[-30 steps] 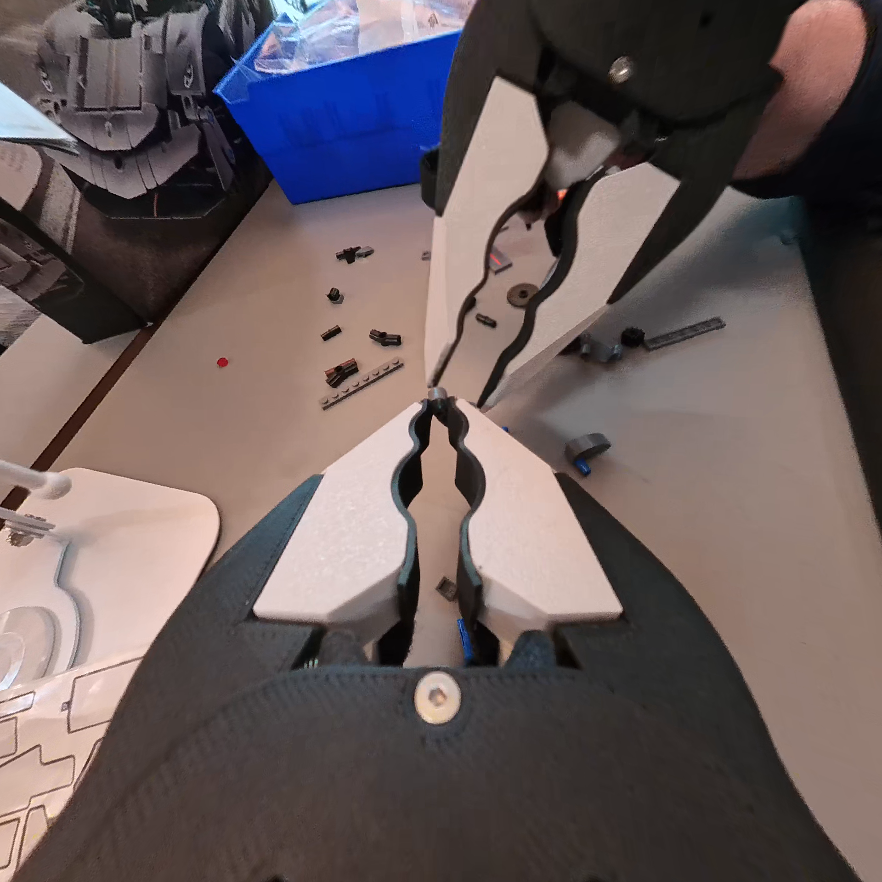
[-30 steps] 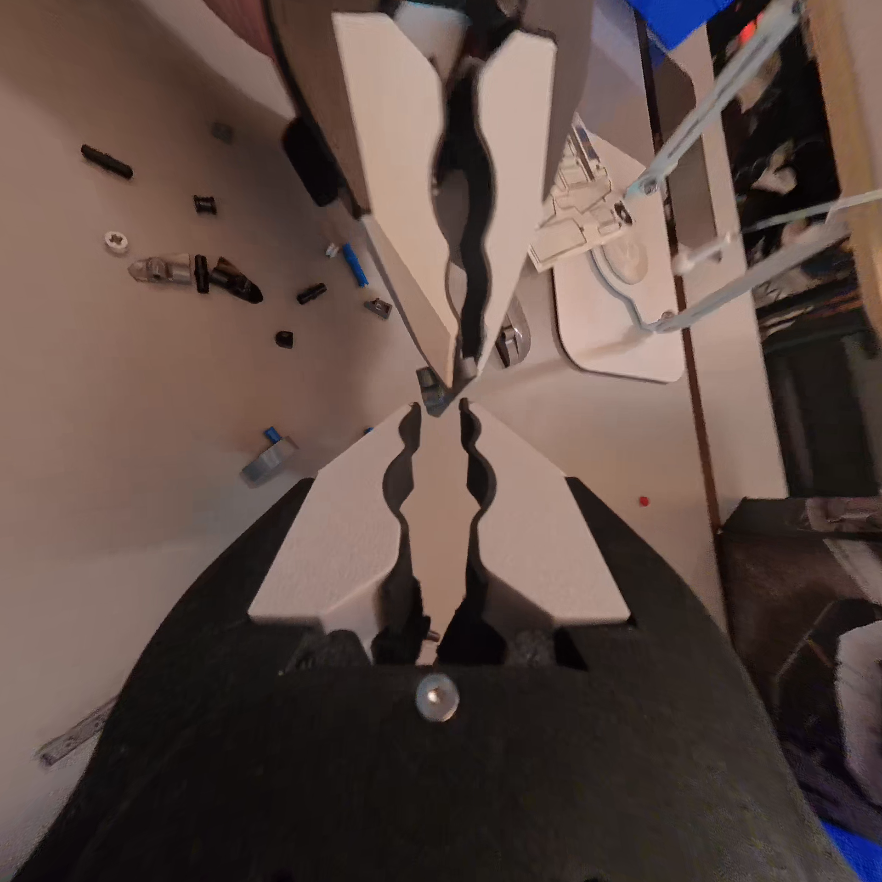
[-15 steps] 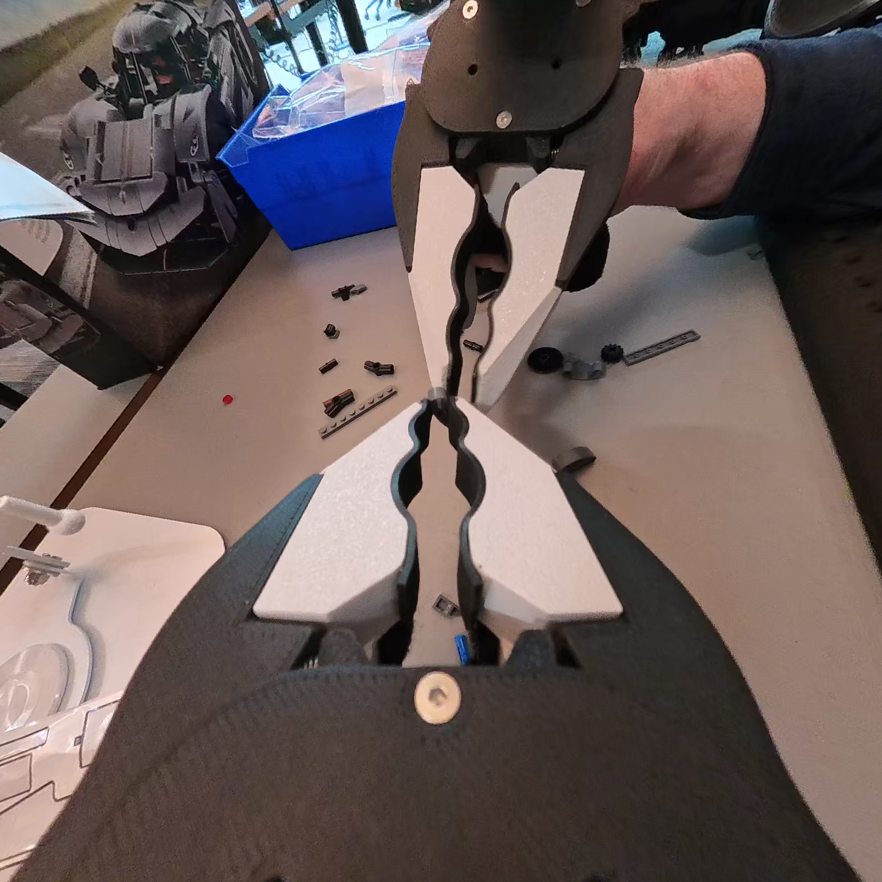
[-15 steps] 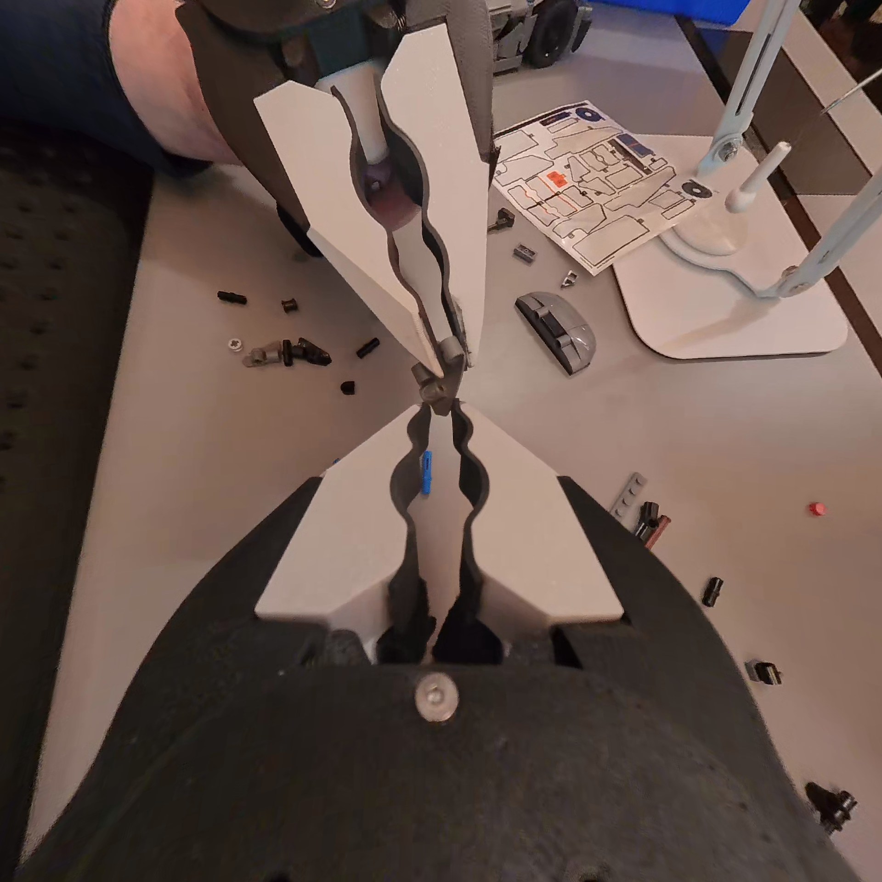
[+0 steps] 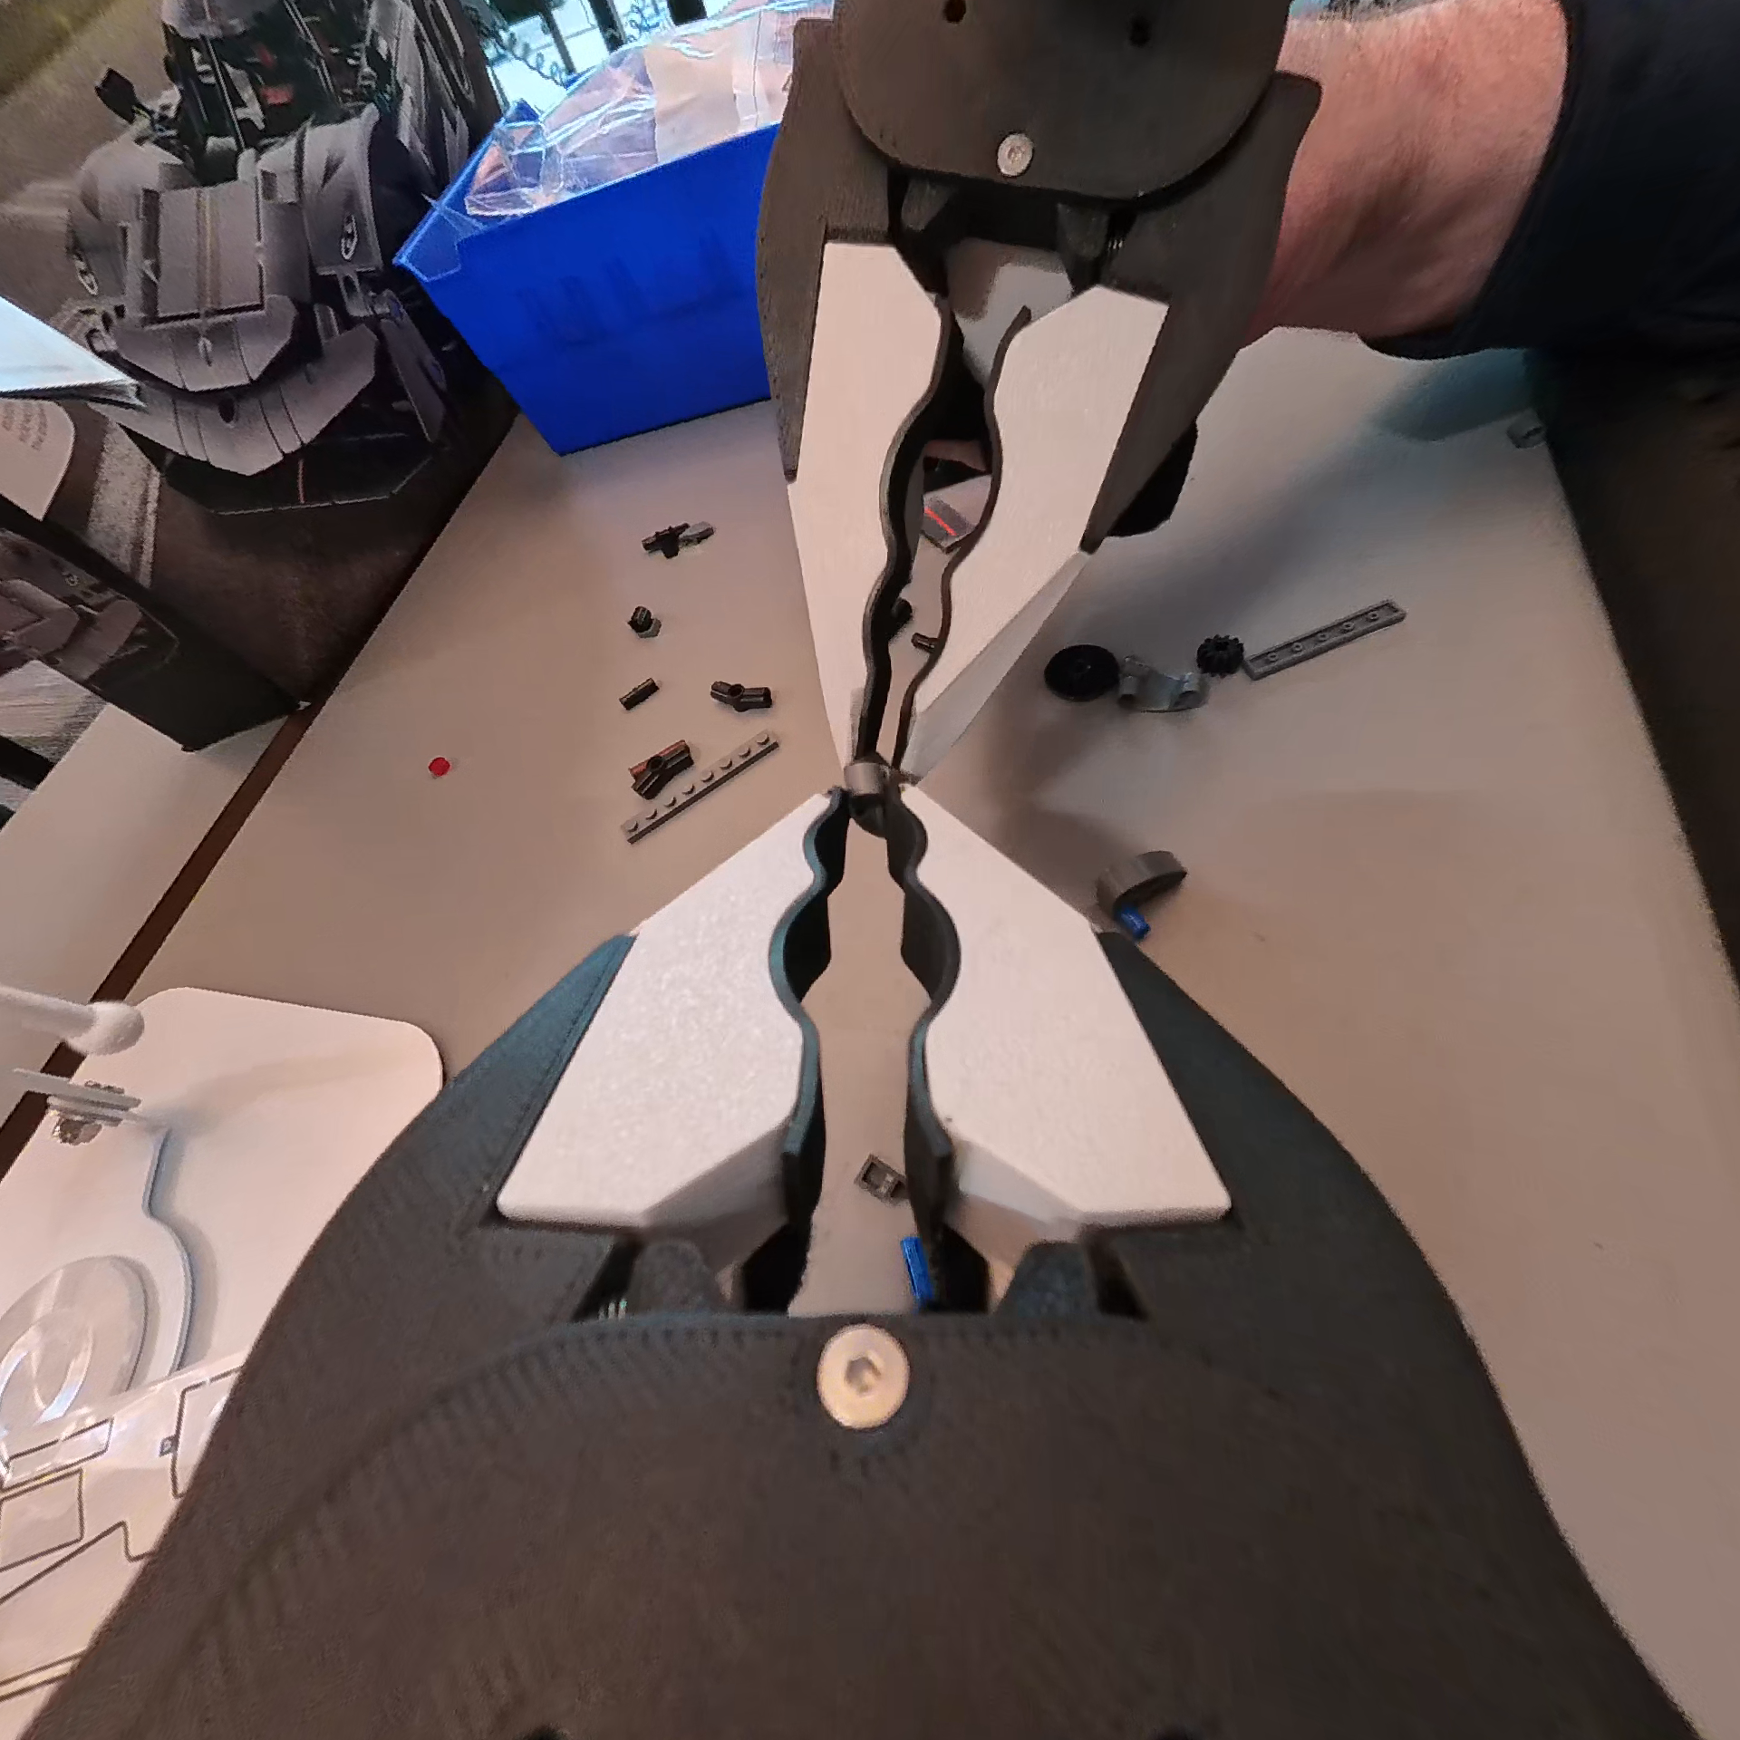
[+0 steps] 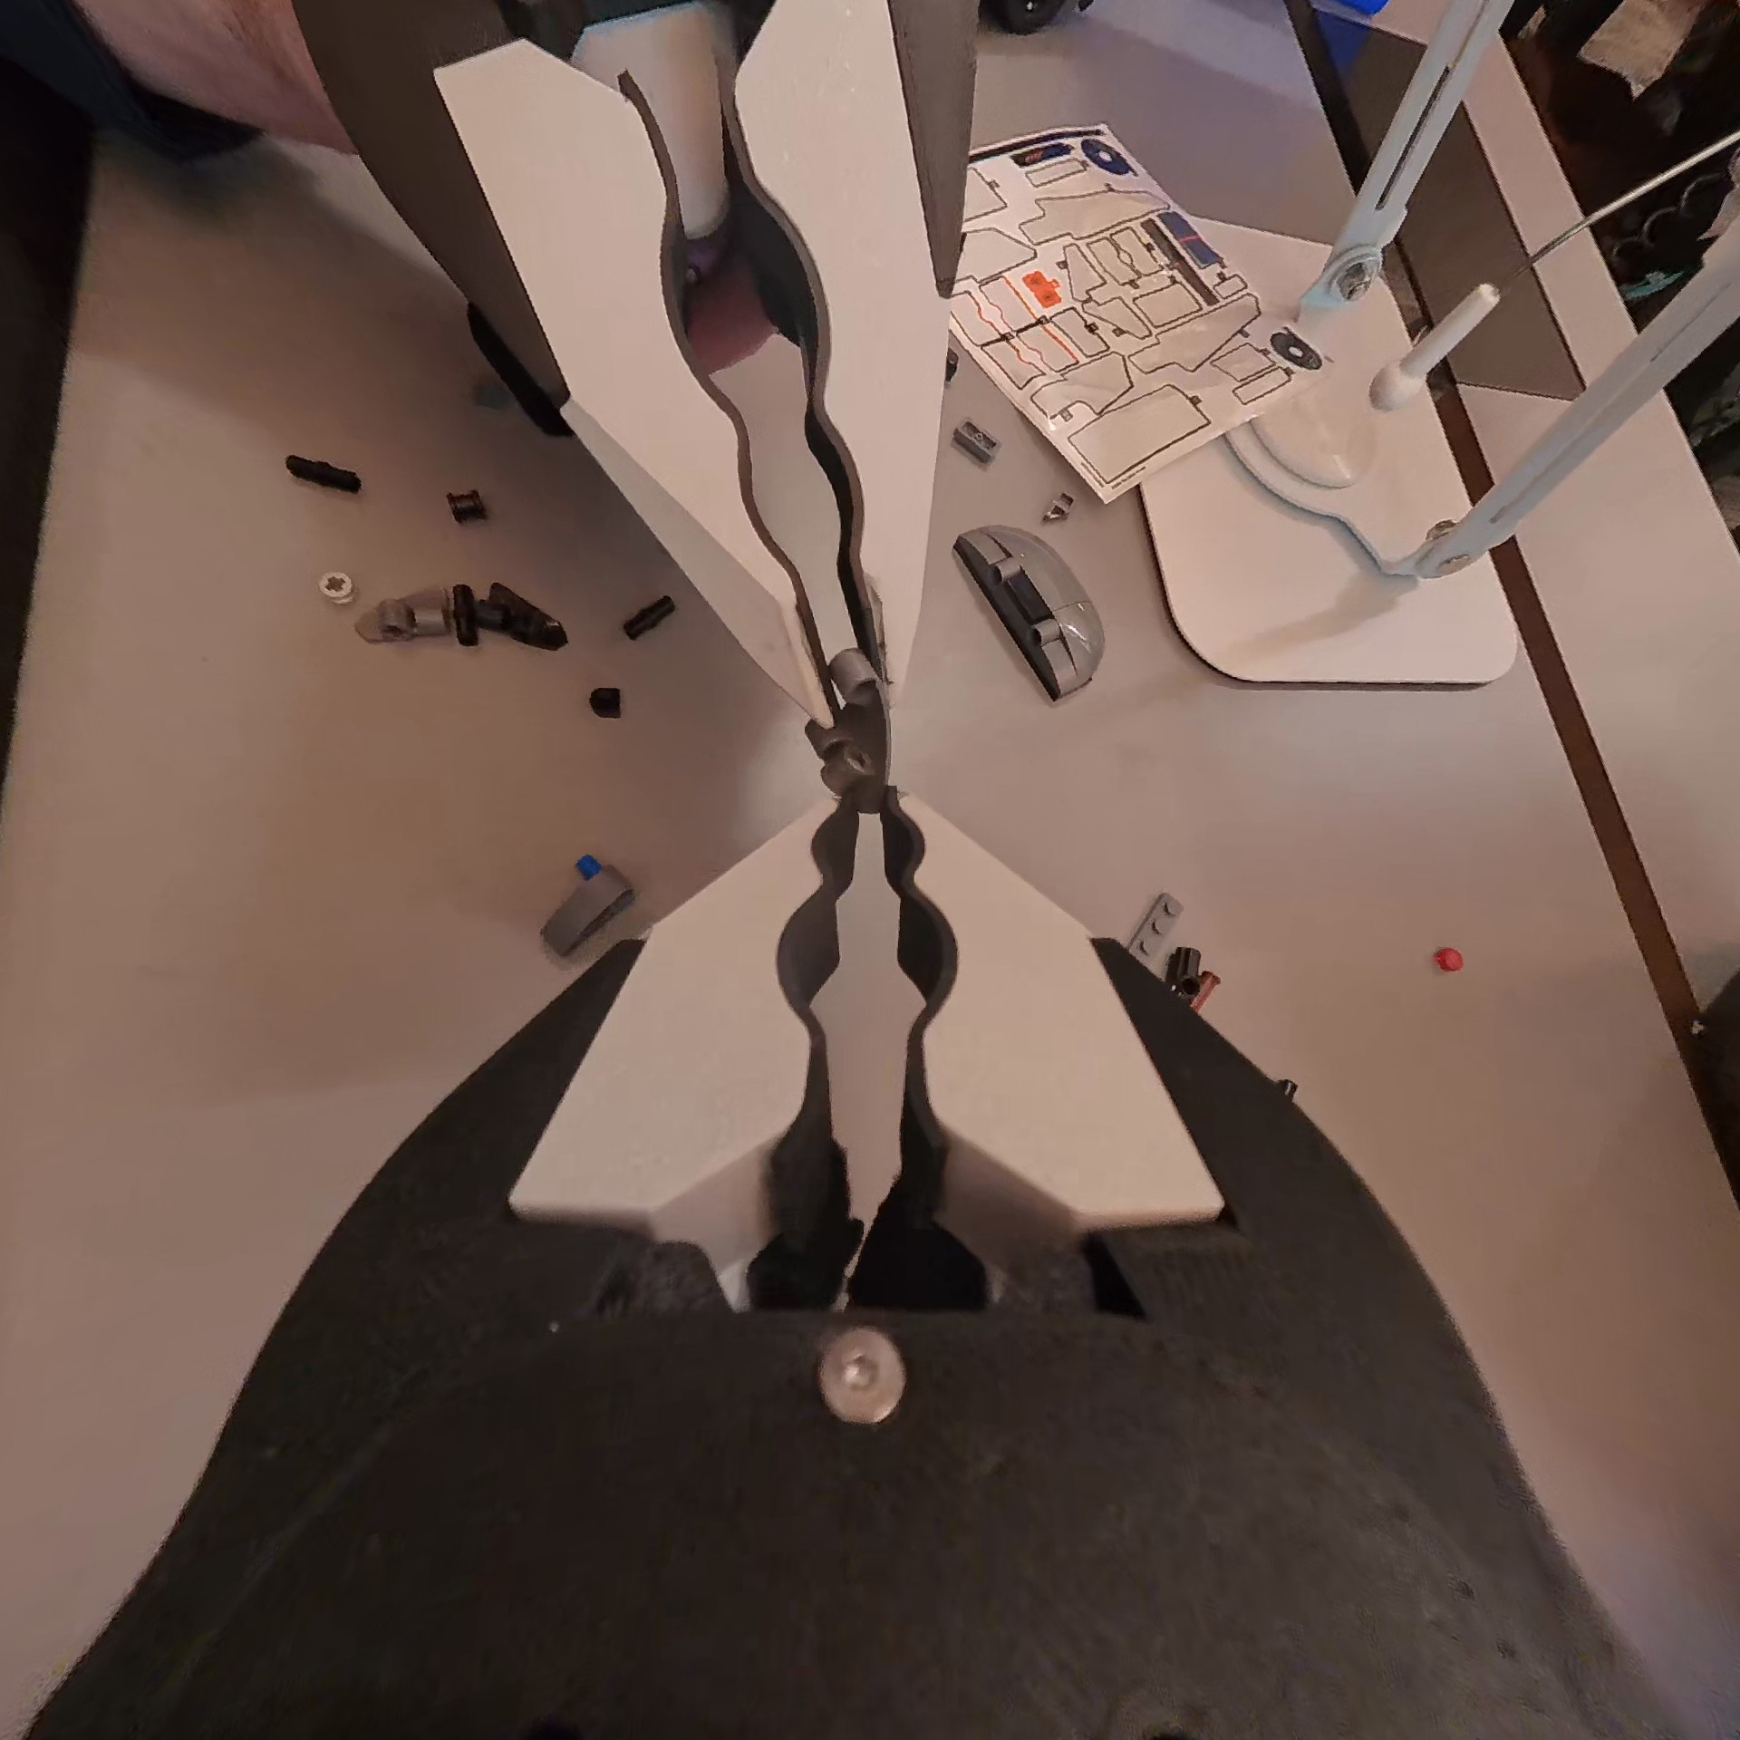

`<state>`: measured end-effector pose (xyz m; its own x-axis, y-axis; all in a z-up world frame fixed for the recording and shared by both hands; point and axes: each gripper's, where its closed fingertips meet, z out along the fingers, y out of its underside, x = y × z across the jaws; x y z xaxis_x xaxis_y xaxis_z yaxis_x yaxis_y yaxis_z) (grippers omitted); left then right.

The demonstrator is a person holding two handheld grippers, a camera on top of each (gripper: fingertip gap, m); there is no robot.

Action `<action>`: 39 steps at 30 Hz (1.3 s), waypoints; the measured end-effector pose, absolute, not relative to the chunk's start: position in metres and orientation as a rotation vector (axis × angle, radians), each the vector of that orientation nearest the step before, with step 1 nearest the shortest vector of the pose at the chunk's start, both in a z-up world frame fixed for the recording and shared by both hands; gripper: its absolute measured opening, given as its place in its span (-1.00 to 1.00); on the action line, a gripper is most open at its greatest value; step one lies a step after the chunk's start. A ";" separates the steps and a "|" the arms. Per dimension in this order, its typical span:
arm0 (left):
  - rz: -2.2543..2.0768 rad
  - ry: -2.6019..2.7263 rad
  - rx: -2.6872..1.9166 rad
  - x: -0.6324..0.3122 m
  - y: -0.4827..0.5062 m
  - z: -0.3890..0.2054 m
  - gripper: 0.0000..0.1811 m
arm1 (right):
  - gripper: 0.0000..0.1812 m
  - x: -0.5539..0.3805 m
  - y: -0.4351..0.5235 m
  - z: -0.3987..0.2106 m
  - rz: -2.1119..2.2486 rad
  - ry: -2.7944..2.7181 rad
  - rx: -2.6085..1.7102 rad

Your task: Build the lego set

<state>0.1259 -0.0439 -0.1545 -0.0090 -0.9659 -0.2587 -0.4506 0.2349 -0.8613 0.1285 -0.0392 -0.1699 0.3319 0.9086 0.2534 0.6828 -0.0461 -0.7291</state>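
Left wrist view: the left gripper (image 5: 866, 812) pinches a small grey connector (image 5: 867, 781) above the table (image 5: 1318, 942), tip to tip with the right gripper (image 5: 885, 753).

Right wrist view: the right gripper (image 6: 861, 800) looks clenched on the same piece; many loose parts (image 6: 461, 617) remain, so the build seems early.

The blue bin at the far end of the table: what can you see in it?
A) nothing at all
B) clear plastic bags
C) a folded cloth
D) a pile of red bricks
B: in the left wrist view, crinkled clear plastic bags rise above the rim of the blue bin; no red bricks or cloth show there.
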 end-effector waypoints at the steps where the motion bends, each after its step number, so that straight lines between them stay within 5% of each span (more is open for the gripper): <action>1: -0.718 1.610 -1.355 0.126 -0.044 -0.155 -0.93 | -0.96 0.129 -0.039 -0.171 0.344 -1.421 -1.792; 8: -0.710 1.594 -1.393 0.127 -0.040 -0.157 -0.83 | -1.00 0.136 -0.032 -0.171 0.189 -1.443 -1.771; 39: -0.722 1.563 -1.454 0.126 -0.034 -0.160 -0.98 | -1.00 0.134 -0.032 -0.162 0.040 -1.480 -1.666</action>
